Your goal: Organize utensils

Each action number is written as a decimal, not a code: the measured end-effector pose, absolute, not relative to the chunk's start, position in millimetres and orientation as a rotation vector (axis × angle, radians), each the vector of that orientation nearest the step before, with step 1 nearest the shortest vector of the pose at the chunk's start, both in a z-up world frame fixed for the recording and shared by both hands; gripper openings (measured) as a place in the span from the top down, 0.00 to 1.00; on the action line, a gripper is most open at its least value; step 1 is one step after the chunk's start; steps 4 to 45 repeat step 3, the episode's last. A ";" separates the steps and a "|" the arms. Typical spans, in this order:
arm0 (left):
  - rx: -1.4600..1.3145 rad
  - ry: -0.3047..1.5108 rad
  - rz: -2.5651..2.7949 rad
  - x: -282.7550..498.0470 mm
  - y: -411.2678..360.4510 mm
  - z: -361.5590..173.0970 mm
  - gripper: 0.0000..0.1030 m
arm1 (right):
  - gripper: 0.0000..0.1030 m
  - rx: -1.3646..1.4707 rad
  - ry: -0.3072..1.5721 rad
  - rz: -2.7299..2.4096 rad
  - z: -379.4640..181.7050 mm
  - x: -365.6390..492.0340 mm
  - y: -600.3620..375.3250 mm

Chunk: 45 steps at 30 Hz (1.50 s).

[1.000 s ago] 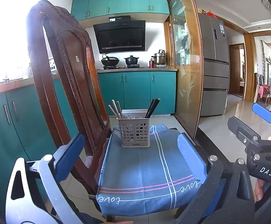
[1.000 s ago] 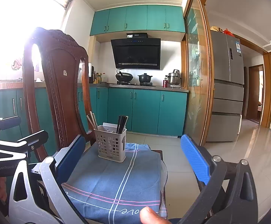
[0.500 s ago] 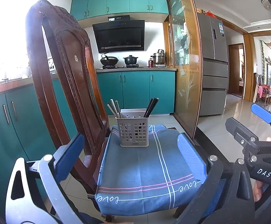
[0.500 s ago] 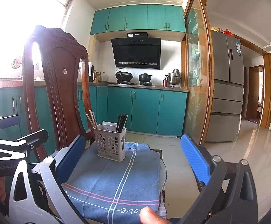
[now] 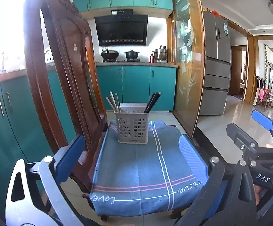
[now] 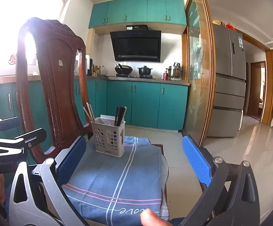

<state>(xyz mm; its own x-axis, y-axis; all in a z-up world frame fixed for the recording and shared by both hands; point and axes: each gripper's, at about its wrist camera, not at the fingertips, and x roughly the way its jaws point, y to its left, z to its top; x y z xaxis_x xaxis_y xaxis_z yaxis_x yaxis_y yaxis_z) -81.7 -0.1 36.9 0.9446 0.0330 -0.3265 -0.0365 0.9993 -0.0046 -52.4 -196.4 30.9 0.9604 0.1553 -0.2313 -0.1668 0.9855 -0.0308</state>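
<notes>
Both views have crept nearer the grey basket (image 5: 133,130), pale chopsticks (image 5: 113,101) at its left, dark chopsticks (image 5: 152,102) right; left gripper (image 5: 130,155) and right gripper (image 6: 136,161) gape empty

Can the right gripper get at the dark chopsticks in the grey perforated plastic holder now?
Probably yes: the right gripper is open and empty, the dark chopsticks stick up above the grey perforated plastic holder, with only bare blue cloth between.

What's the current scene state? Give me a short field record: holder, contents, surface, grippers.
holder: grey perforated caddy, upright, far end of the chair seat
contents: light chopsticks at its left, dark chopsticks at its right
surface: blue cloth over the wooden chair
left gripper: open, empty
right gripper: open, empty
</notes>
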 end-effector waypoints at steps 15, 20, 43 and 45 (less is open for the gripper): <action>-0.031 0.383 0.014 -61.7 1.7 28.1 0.03 | 0.03 -0.046 0.286 0.146 21.7 -33.3 -198.4; -0.031 0.383 0.014 -61.7 1.7 28.1 0.03 | 0.03 -0.046 0.286 0.146 21.7 -33.3 -198.4; -0.031 0.383 0.014 -61.7 1.7 28.1 0.03 | 0.03 -0.046 0.286 0.146 21.7 -33.3 -198.4; -0.031 0.383 0.014 -61.7 1.7 28.1 0.03 | 0.03 -0.046 0.286 0.146 21.7 -33.3 -198.4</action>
